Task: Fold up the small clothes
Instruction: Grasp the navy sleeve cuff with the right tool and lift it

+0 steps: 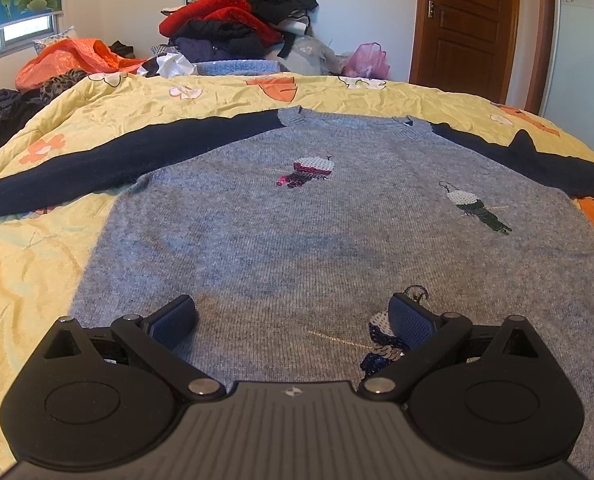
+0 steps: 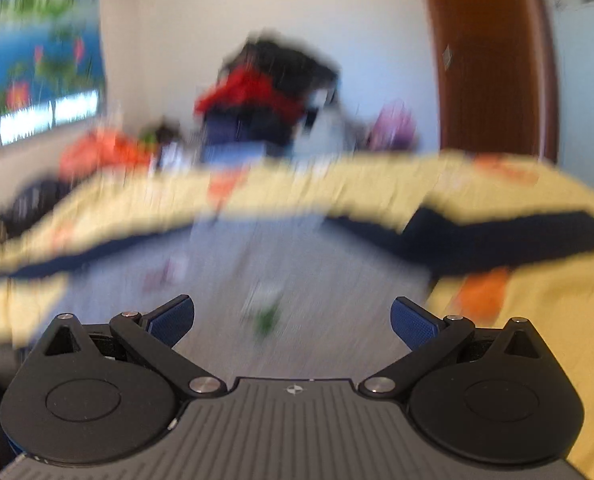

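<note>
The sweater (image 1: 297, 216) lies flat on the bed (image 1: 37, 264), hem toward me, neck toward the far edge, navy sleeves spread sideways. My left gripper (image 1: 293, 320) hovers over the hem, jaws released. My right gripper (image 2: 293, 320), also released and empty, looks nearer the right sleeve (image 2: 497, 240), though blurred.

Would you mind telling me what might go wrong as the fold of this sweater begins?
The sequin bird lies right under the open left gripper; a pad closing there might snag sequins. The right gripper view is heavily blurred, so a grab on the sweater now could miss. The navy sleeves sprawl wide and may drag the wrinkled quilt.
</note>
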Demonstrator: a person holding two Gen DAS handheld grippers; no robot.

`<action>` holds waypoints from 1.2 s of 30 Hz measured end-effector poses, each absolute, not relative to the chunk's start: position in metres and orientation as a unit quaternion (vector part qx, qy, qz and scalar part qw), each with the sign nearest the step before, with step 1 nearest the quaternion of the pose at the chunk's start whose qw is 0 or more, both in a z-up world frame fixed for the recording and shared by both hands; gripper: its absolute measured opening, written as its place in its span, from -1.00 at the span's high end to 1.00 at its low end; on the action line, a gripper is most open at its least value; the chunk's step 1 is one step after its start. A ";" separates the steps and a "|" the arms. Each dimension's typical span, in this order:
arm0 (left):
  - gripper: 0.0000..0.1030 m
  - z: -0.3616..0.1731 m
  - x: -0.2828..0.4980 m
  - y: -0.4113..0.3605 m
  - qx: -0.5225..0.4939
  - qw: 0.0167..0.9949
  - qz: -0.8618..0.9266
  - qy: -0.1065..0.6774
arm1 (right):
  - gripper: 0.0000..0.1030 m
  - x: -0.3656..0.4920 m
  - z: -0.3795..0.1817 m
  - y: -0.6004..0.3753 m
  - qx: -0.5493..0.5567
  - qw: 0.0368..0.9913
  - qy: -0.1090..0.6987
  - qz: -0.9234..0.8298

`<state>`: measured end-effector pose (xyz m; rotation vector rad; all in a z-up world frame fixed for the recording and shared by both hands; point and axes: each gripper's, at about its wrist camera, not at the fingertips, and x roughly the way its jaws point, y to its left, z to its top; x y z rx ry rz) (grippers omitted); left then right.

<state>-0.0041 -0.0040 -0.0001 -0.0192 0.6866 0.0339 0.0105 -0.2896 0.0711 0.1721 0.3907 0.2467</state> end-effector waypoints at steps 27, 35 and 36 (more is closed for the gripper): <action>-1.00 -0.001 0.000 -0.004 -0.011 0.941 0.009 0.338 | 0.79 0.181 -0.014 -0.568 0.329 0.901 0.227 -0.167; -1.00 -0.001 0.001 -0.004 -0.013 0.941 0.008 0.337 | 0.78 0.151 0.064 -0.405 0.154 0.973 0.169 0.020; -1.00 -0.001 0.001 -0.004 -0.013 0.941 0.008 0.337 | 0.77 0.148 0.067 -0.372 0.128 0.975 0.170 0.062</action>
